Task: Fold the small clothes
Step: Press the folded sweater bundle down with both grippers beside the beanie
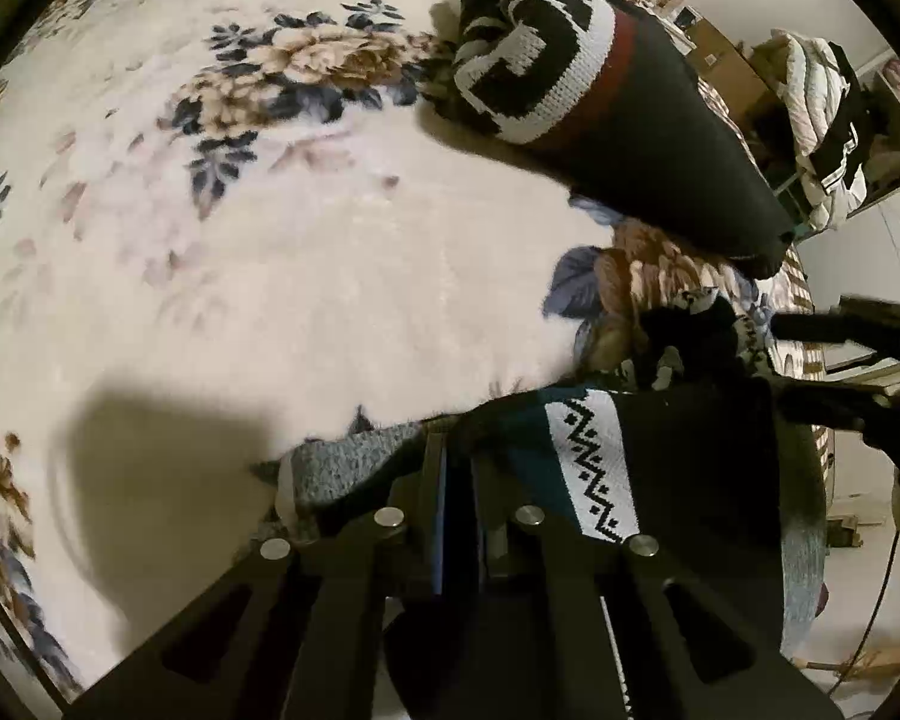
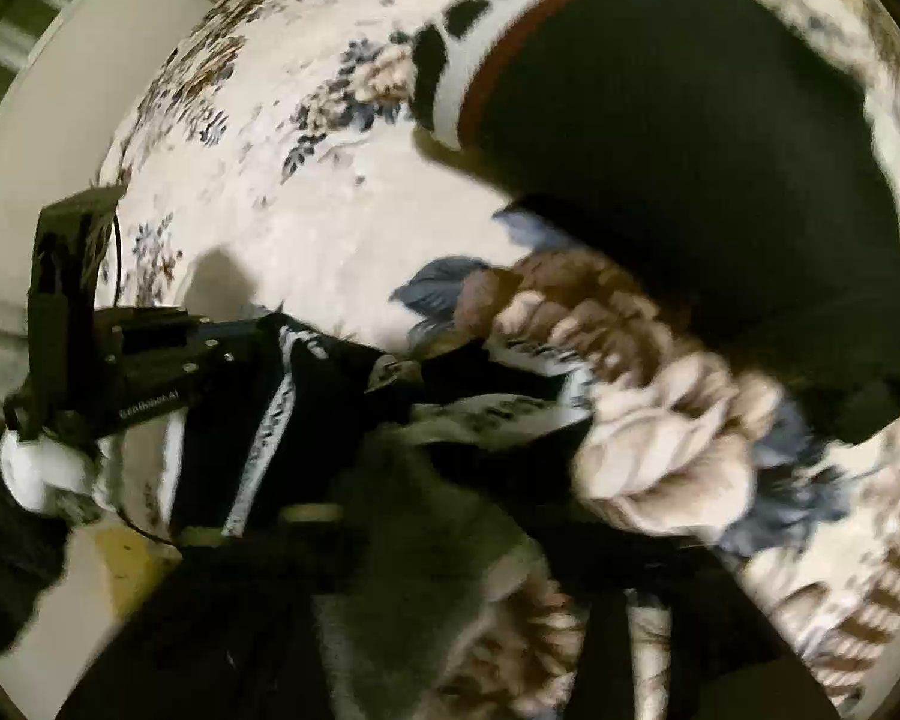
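Left gripper (image 1: 456,480) is clenched on a sock (image 1: 594,468): black knit with a white zigzag band, teal stripe, grey toe or heel patch. Fabric is pinched between the fingers and drapes right, across the near edge of the left wrist view. The same sock shows in the right wrist view, hanging off the left gripper (image 2: 210,354).

Right gripper: its own view is motion-blurred and its fingers are buried under dark fabric, so I can't tell whether it is gripping or released. In the left wrist view the right gripper (image 1: 858,354) sits at the right edge, touching or just beside the sock's other end.

A second sock (image 1: 570,78), black with a white block pattern and a red stripe, lies far right on the floral blanket (image 1: 270,240), well apart from the held one.

Judgement: this is mid-fold, with the sock lifted and stretched between both tools.

To do it well:
- Keep the left pinch firm; knit slips.
- Keep tension even so the sock hangs flat, not twisted.
- Bring one end onto the other over the bare blanket, left of the second sock.
- Lay it down before opening, and align the edges first.
- Risk: snagging the plush blanket pile, or dragging the second sock.
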Tool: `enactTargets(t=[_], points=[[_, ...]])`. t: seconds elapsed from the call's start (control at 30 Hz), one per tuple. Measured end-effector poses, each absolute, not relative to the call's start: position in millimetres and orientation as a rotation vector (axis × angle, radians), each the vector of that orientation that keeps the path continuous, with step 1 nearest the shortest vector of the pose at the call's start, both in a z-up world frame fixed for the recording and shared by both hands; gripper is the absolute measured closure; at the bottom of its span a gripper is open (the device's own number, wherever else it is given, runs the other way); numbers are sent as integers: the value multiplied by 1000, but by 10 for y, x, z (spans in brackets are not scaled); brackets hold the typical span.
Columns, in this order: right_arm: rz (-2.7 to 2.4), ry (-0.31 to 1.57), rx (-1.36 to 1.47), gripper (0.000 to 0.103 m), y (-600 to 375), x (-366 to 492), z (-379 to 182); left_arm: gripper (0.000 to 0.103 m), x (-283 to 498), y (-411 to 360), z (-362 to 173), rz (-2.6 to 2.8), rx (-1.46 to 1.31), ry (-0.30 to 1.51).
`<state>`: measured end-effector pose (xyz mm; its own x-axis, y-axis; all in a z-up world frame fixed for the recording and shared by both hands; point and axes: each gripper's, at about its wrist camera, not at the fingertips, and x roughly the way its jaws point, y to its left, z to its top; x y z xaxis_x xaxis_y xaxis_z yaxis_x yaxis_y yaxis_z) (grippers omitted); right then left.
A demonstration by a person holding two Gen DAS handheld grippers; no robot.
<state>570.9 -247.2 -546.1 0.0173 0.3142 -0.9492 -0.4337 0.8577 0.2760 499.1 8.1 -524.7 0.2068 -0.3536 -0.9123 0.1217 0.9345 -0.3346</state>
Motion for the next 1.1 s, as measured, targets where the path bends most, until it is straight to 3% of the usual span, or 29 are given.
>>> enactTargets(t=[0.23, 0.3, 0.37, 0.57, 0.67, 0.73, 0.83, 0.9, 1.1], points=[[693, 1445, -275, 28, -2206, 5698, -5657, 98, 4983, 110, -5210, -339, -192, 1323], [764, 1445, -345, 68, -2102, 5642, -5705, 98, 4955, 113, -5166, -347, -188, 1316], [769, 1478, -343, 76, -2095, 5663, -5696, 98, 4924, 112, -5096, -358, -189, 1305], [928, 1784, 381, 81, -2497, 5785, -5587, 98, 4723, 167, -4808, -418, -200, 1261], [820, 1928, 696, 81, -2740, 5752, -5958, 98, 4756, 192, -4881, -405, -210, 1278], [656, 1946, 731, 81, -2912, 5779, -6234, 97, 4796, 196, -4960, -397, -232, 1298], [645, 1861, 619, 73, -2873, 5828, -6241, 97, 4829, 146, -4976, -394, -213, 1297], [705, 1736, 322, 53, -2638, 5788, -5889, 97, 4830, 121, -4954, -405, -210, 1290], [830, 1467, -210, 17, -2077, 5627, -5389, 97, 4803, 95, -4948, -397, -197, 1285]])
